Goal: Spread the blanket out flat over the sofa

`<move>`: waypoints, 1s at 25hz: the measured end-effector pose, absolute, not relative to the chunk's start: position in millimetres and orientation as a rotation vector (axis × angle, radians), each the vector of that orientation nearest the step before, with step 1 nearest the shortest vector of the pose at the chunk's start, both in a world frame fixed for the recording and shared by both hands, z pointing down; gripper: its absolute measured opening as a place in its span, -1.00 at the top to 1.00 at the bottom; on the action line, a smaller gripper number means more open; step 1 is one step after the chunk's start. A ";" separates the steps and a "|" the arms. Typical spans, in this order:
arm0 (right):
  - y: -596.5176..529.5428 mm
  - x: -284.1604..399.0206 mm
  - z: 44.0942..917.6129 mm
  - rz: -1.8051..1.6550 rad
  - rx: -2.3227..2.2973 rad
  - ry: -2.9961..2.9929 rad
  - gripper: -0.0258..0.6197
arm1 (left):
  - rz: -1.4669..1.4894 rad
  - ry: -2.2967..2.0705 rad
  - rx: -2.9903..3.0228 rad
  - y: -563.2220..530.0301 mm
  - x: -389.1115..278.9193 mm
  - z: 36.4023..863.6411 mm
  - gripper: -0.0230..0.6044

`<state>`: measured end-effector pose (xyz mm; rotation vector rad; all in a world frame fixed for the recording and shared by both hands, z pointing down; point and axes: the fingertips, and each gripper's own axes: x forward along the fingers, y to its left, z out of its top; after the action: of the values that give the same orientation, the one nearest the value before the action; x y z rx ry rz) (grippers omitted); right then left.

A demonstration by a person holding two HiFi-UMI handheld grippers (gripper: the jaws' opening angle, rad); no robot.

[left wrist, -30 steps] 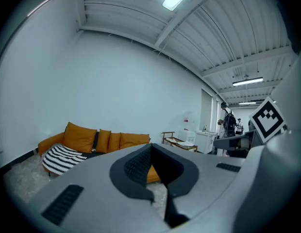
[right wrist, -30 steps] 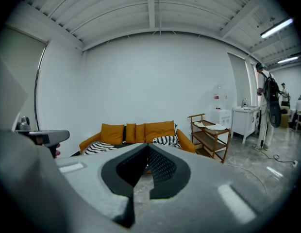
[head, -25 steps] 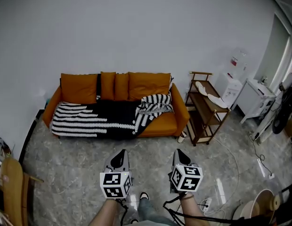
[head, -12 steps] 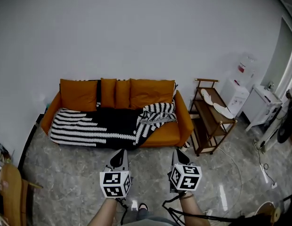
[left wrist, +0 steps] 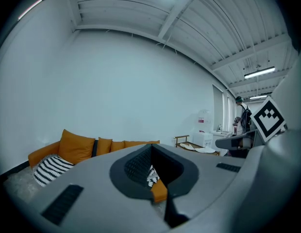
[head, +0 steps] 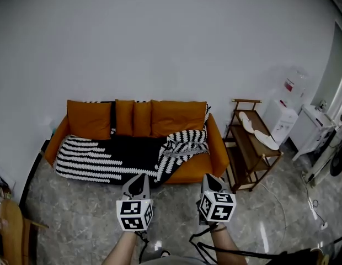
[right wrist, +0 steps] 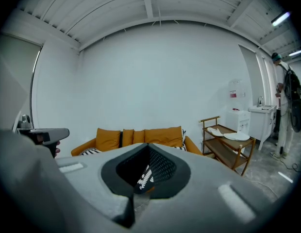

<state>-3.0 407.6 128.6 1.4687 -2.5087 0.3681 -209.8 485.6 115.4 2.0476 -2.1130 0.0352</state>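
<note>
Closed tools facing the sofa
The left tool [head: 139,180] and right tool [head: 210,179] have their jaws together, empty, short of the sofa [head: 176,115]; the striped blanket [head: 121,156] covers its seat, bunched at the right end.

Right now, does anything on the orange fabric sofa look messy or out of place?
Yes. The black and white striped knitted blanket lies flat across the left and middle seats of the orange sofa, but its right end is bunched into a crumpled heap against the right armrest, not spread out.
</note>
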 end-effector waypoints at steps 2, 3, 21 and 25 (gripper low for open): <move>392.2 -2.7 128.0 0.368 1.466 -2.511 0.91 | 0.039 -2.117 2.047 470.9 -209.9 114.6 0.92; 385.2 -2.1 128.3 0.370 1.466 -2.510 0.91 | 0.043 -2.117 2.048 464.4 -209.5 114.8 0.92; 319.3 16.5 155.5 0.463 1.532 -2.448 0.91 | 0.150 -2.032 2.078 388.7 -200.9 145.4 0.92; 292.7 16.2 161.8 0.487 1.573 -2.437 0.91 | 0.154 -2.014 2.112 355.3 -203.5 147.4 0.92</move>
<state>16.2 292.7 161.8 1.5727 -2.4371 0.4871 -203.5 355.3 147.4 2.1116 -2.0138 0.1538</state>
